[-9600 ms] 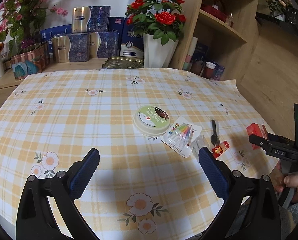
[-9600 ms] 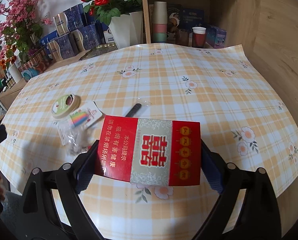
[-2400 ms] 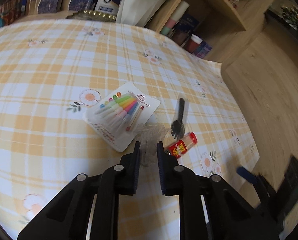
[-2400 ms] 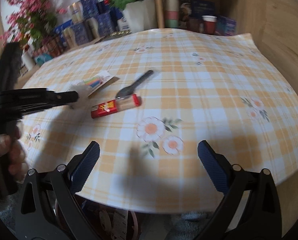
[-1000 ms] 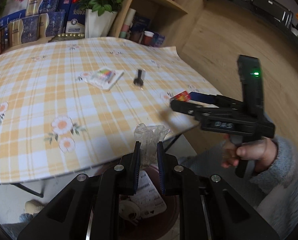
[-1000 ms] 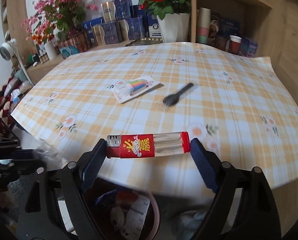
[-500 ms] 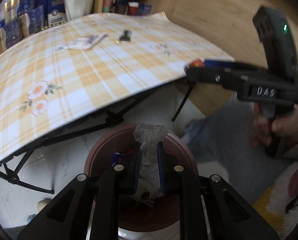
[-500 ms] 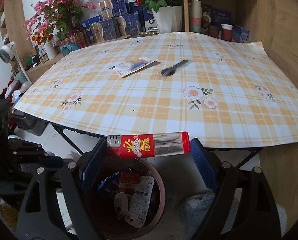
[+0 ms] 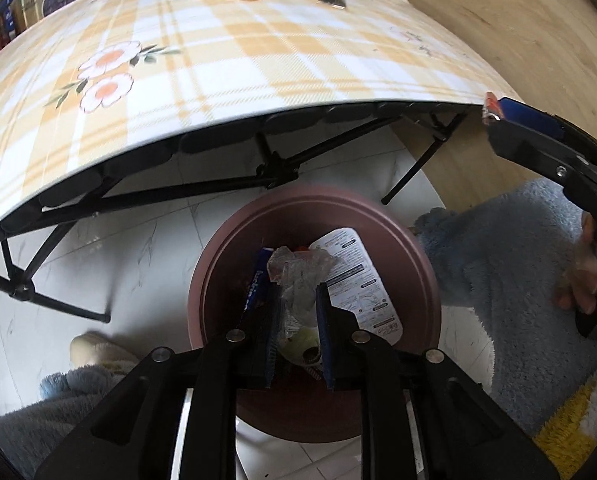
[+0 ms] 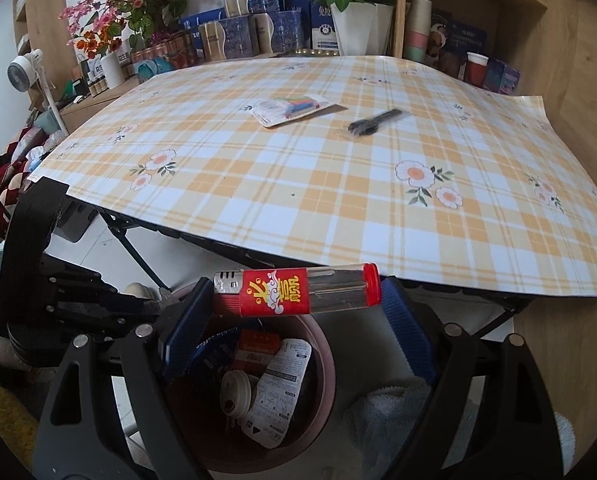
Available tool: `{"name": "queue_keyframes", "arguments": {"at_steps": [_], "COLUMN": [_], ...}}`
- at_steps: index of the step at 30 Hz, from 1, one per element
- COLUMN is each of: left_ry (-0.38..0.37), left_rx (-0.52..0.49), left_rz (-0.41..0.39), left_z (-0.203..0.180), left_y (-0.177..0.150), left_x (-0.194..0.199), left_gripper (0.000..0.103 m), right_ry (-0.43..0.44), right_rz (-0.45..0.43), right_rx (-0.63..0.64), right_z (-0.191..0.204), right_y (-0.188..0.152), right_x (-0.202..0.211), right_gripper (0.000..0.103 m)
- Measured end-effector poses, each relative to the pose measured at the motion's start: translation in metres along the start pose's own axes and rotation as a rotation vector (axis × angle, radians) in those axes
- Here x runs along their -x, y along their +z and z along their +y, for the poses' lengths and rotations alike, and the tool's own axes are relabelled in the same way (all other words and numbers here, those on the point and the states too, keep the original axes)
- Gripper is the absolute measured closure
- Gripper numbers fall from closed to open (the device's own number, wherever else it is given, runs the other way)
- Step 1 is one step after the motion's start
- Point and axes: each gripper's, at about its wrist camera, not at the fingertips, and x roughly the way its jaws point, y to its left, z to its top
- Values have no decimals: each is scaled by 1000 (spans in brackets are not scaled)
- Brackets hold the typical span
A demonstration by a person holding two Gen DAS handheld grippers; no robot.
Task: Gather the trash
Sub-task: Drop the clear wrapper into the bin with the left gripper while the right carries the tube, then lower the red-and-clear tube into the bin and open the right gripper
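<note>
My left gripper point(image 9: 298, 300) points down into a brown trash bin point(image 9: 226, 248) on the floor below the table edge. A crumpled clear plastic wrapper point(image 9: 298, 268) stands between its blue pads, and the jaws are opening around it. My right gripper point(image 10: 296, 294) is shut on a red lighter point(image 10: 282, 292), gripped end to end and held just off the table edge above the bin point(image 10: 326, 360). The bin holds paper, boxes and a round lid. The left wrist view shows the right gripper point(image 9: 538, 136) at the right, in a hand with a fluffy blue sleeve.
On the plaid table point(image 10: 298, 200) lie a pack of coloured candles point(image 10: 294, 108) and a wrapped black fork point(image 10: 374, 122). Black folding table legs point(image 9: 274, 168) cross above the bin. Flower pots, boxes and a wooden shelf stand behind the table.
The left gripper has sunk and tipped down toward the bin with the wrapper, and its jaws stand slightly wider. The right gripper has drifted a little and lowered, still holding the lighter.
</note>
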Motion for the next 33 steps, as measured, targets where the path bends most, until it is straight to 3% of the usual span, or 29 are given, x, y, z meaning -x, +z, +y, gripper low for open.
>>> {"name": "queue_keyframes", "arguments": {"at_steps": [4,6,12,17,22,25,33], "left_ry": [-5,-11,-25,-20,46,96,151], "left_rx": [6,13,55,112,187,222,285], "left_rz": [-30,-59,-191,-344,-501,-555,-599], "left_z": [-1,-1,7,14,27,33,49], "left_y": [2,2,2,-3,-12,-14,-15], "left_x": [7,14,44,78,115,126,139], "left_gripper": [78,59,39,35,31,26,21], "right_ry": [-3,-3,-2,5,9,14,24], "right_rz": [9,14,31,71,127,156,220], "right_rx": [-2,3,51,99,143,178,251], "right_z": [-1,0,11,22,31,38,54], "right_y": [-2,-2,-5,-9,-15,-19,-27], "right_x": [-1,-2,-5,-12,-25,-31,-44], "right_gripper": [19,19,19,19,19,19,19]}}
